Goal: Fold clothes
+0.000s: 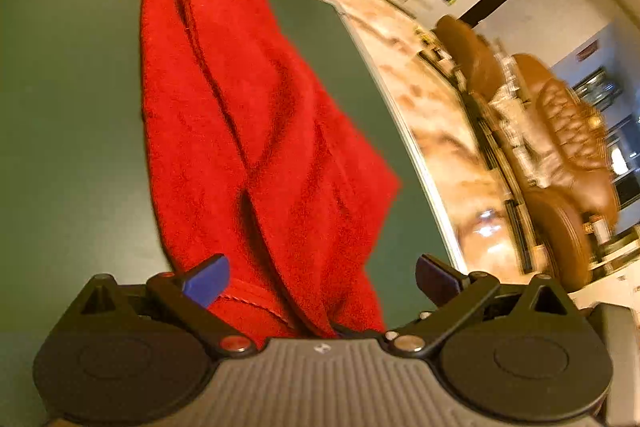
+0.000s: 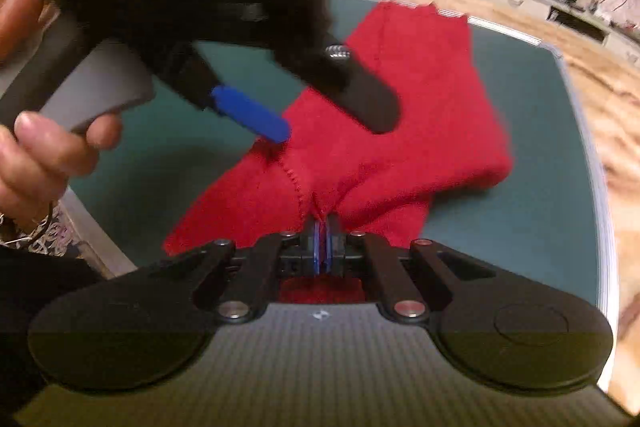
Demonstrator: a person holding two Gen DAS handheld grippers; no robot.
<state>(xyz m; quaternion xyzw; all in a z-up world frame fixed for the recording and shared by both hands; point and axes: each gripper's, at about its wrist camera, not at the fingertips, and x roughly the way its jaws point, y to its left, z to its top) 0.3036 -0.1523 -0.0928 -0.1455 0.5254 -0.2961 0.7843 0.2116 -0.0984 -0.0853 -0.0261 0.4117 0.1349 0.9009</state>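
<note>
Right gripper clamped on a bunched edge of the red cloth, pinched between its pads. Left gripper spread wide, cloth between its fingers, untouched. Cloth lies on green table.

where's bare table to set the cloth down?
Green table is bare left of the red cloth, with a narrower strip between the cloth and the right rim. Near edge is crowded: right claw pinches the cloth, left claw open over it.
</note>
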